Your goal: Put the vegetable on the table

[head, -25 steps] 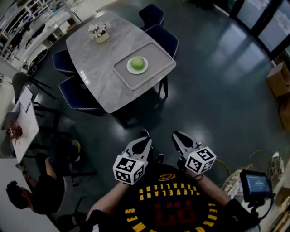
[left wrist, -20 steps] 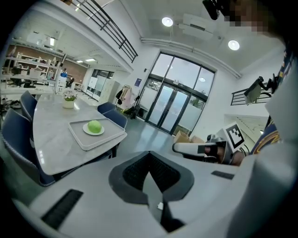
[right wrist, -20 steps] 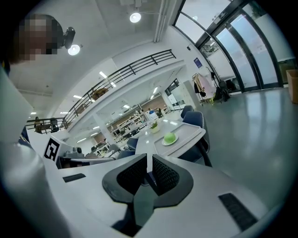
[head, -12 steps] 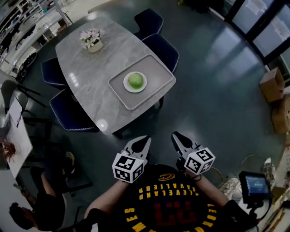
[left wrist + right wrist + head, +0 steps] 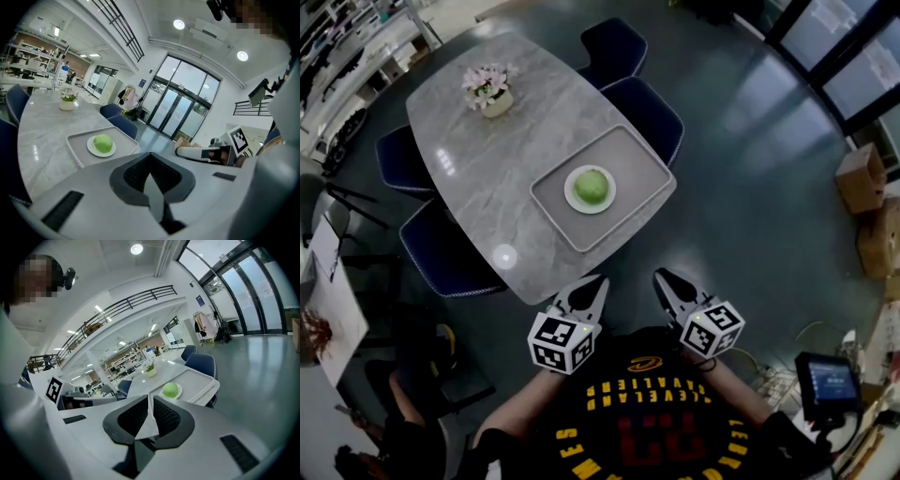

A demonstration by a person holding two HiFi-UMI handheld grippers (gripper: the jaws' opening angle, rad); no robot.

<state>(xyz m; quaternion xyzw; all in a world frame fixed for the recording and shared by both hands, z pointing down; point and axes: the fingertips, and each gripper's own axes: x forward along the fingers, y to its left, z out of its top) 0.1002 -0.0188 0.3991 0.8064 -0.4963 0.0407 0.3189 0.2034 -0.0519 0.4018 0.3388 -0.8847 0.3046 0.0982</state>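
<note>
A round green vegetable (image 5: 592, 186) lies on a white plate (image 5: 573, 197) in a grey tray (image 5: 630, 157) at the near corner of a marble table (image 5: 478, 178). My left gripper (image 5: 599, 280) and right gripper (image 5: 658, 274) are held side by side just short of the table's edge, pointing at it. Both are shut and hold nothing. The left gripper view shows the vegetable (image 5: 103, 143) ahead and to the left of the left gripper (image 5: 151, 157). In the right gripper view the vegetable (image 5: 170, 390) lies just beyond the right gripper (image 5: 149, 399).
A pot of pink flowers (image 5: 487, 89) stands at the table's far end. Dark blue chairs (image 5: 652, 111) are tucked in along both long sides. Cardboard boxes (image 5: 861, 178) sit on the floor at the right, and a small screen (image 5: 828, 382) is at my lower right.
The table with the tray has drawn nearer in the head view as I walk toward it. Both grippers keep the same pose, shut and side by side.
</note>
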